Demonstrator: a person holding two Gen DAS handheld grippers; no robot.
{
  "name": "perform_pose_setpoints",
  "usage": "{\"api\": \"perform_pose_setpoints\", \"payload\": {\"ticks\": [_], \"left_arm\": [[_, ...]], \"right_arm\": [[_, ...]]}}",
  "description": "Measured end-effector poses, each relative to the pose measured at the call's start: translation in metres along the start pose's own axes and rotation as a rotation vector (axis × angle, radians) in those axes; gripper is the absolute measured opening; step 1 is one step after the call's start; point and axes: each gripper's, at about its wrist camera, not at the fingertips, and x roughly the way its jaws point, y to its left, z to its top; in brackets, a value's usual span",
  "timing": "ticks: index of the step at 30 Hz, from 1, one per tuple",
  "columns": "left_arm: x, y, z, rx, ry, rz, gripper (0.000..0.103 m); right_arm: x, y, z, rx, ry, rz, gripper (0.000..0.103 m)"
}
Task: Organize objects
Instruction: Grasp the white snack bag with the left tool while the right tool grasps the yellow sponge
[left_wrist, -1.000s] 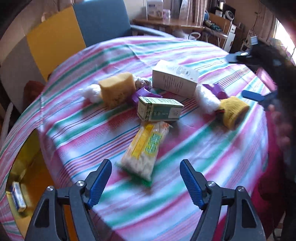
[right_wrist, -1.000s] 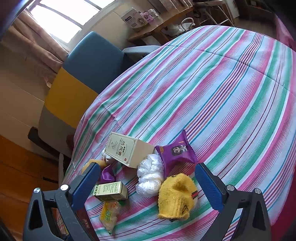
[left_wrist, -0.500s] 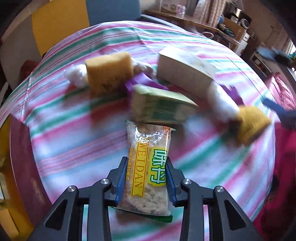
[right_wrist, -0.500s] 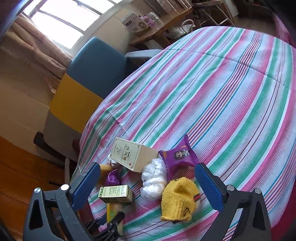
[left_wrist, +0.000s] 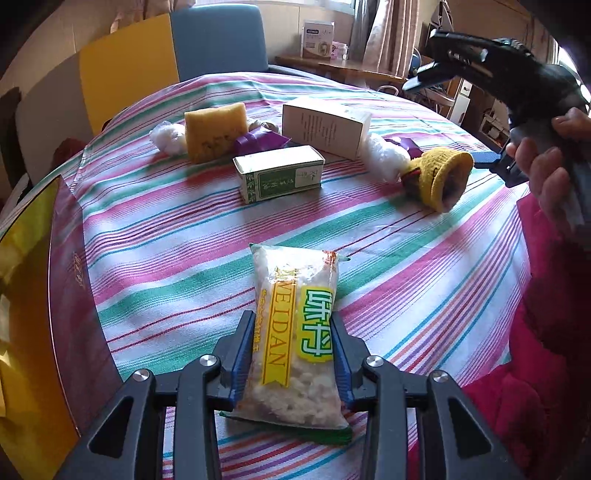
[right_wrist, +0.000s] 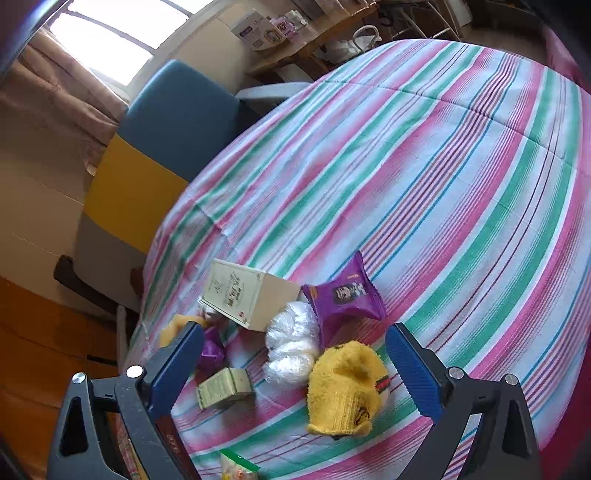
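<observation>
Left wrist view takes in the round table's striped cloth (left_wrist: 155, 236), and at its left edge a dark red box with a gold inside (left_wrist: 62, 295), probably where things are meant to go. Further across lie a white carton (left_wrist: 325, 125), a yellow sponge (left_wrist: 214, 131), a green-and-white carton (left_wrist: 280, 177), a yellow knitted sock (left_wrist: 443, 173) and a wad of clear plastic (left_wrist: 386, 157). Nearest is the snack packet (left_wrist: 295, 332), a clear film bag of pale puffed pieces with a yellow band, lying on the cloth close to the near edge. The left gripper (left_wrist: 293, 354) is clenched across its lower half, blue pads pressing both long sides. It looks light, soft and crinkly, with slick film and brittle contents, so a gentle squeeze mid-body seems safer than pinching a sealed end. The right gripper (right_wrist: 295, 362) hangs released above the sock, jaws wide, nothing between them.
</observation>
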Motion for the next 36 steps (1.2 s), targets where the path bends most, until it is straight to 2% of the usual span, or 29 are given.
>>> {"api": "perform_pose_setpoints", "payload": {"ticks": [2,6,8,10,17,24,25,26,27,32,36], "left_arm": [[-0.002,0.0,-0.001,-0.001,-0.002,0.001,0.038],[0.0,0.004,-0.001,-0.005,-0.009,0.0,0.039],[0.0,0.005,-0.001,-0.007,-0.01,0.0,0.04],[0.0,0.006,-0.002,-0.01,-0.01,-0.004,0.04],[0.0,0.008,-0.002,-0.013,-0.011,-0.009,0.04],[0.001,0.009,-0.002,-0.022,-0.009,-0.018,0.04],[0.001,0.008,-0.002,-0.023,-0.009,-0.019,0.04],[0.001,0.008,-0.002,-0.024,-0.009,-0.02,0.04],[0.001,0.009,-0.002,-0.026,-0.01,-0.022,0.04],[0.001,0.009,-0.002,-0.026,-0.007,-0.023,0.039],[-0.004,0.008,0.001,-0.02,0.001,-0.039,0.037]], "right_arm": [[0.004,0.001,-0.001,-0.012,0.013,-0.032,0.099],[0.005,-0.002,-0.001,-0.007,0.019,-0.042,0.095],[0.007,-0.001,-0.001,-0.019,0.029,-0.061,0.077],[0.01,0.0,-0.003,-0.03,0.047,-0.076,0.069],[0.023,0.001,-0.006,-0.06,0.108,-0.151,0.068],[0.034,0.005,-0.01,-0.09,0.155,-0.191,0.066],[0.035,0.006,-0.011,-0.102,0.16,-0.199,0.055],[0.037,0.006,-0.011,-0.107,0.171,-0.202,0.035],[0.038,0.005,-0.011,-0.104,0.179,-0.198,0.027],[0.035,0.006,-0.011,-0.121,0.163,-0.183,0.021],[0.026,0.013,-0.008,-0.157,0.101,-0.174,0.02]]}}
